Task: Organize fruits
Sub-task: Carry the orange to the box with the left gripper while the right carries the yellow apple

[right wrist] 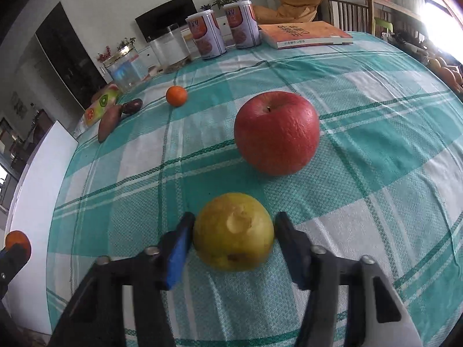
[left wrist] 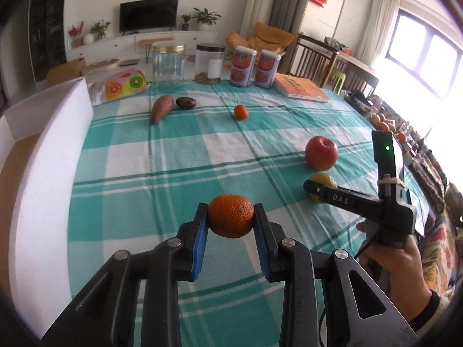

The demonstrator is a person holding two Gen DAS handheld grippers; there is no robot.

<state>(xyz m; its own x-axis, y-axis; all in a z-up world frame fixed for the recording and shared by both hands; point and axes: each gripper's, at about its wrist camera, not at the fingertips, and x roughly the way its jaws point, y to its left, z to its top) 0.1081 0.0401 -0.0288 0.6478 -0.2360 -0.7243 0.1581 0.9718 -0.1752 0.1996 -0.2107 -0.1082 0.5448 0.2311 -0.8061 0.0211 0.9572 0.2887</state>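
Note:
My left gripper (left wrist: 231,211) is shut on a rough-skinned orange (left wrist: 231,219), held just above the teal checked tablecloth (left wrist: 173,159); the same orange (right wrist: 17,241) shows at the far left edge of the right wrist view. My right gripper (right wrist: 234,219) stands low over the cloth with a yellow fruit (right wrist: 233,235) between its fingers, both pads against its sides. The fruit rests on the cloth. A red apple (right wrist: 276,133) lies just beyond it. Farther back lie a small mandarin (left wrist: 240,112), a sweet potato (left wrist: 160,108) and a dark fruit (left wrist: 185,103).
A white foam board (left wrist: 52,159) stands along the table's left side. At the back edge are two clear jars (left wrist: 168,63), two printed cans (left wrist: 242,66), an orange book (left wrist: 301,88) and a fruit-print bag (left wrist: 124,84). A person's hand (left wrist: 390,260) holds the right gripper.

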